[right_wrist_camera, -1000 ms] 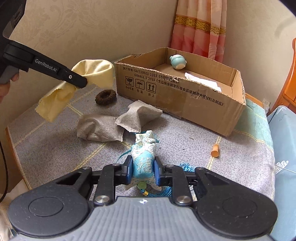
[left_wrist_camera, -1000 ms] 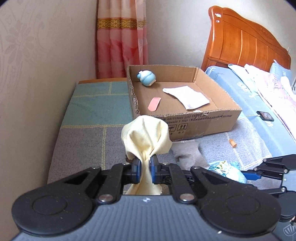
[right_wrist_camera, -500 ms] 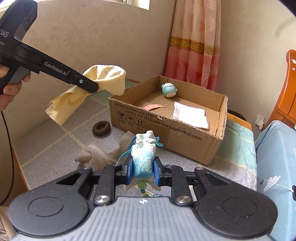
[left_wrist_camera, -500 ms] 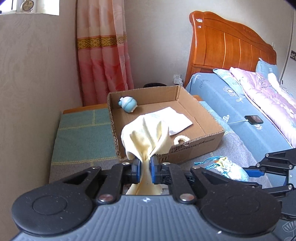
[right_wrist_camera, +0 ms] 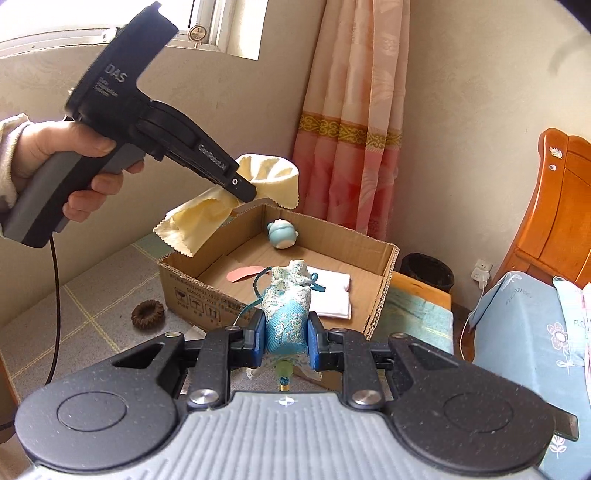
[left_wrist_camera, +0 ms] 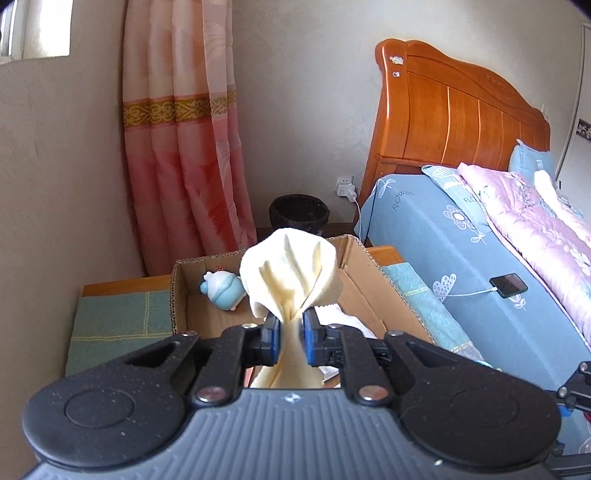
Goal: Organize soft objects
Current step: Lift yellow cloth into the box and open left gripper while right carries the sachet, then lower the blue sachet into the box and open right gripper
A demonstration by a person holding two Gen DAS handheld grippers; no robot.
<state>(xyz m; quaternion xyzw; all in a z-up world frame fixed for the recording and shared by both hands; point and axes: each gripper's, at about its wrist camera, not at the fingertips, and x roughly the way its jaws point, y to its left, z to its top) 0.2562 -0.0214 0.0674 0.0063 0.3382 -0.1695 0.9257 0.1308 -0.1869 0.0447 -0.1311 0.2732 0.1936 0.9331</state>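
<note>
- Plain beige plaster walls [left_wrist_camera: 303,103] meet in a corner; one of them carries a faint embossed pattern.
- A pink curtain with a gold patterned band [left_wrist_camera: 184,155] hangs in the corner down to the floor.
- A bright window [right_wrist_camera: 207,26] sits high on the wall and lets in daylight.
- A glossy orange wooden headboard [left_wrist_camera: 454,122] stands against the wall, heading a bed with a blue flowered sheet [left_wrist_camera: 461,266] and a pink quilt [left_wrist_camera: 535,221].
- A white wall socket with a charger plugged in [left_wrist_camera: 345,184] sits low beside the headboard.
- A dark round waste bin [left_wrist_camera: 299,216] stands on the floor near the curtain.
- The low surface is covered by a grey and teal checked cloth [left_wrist_camera: 110,317].
</note>
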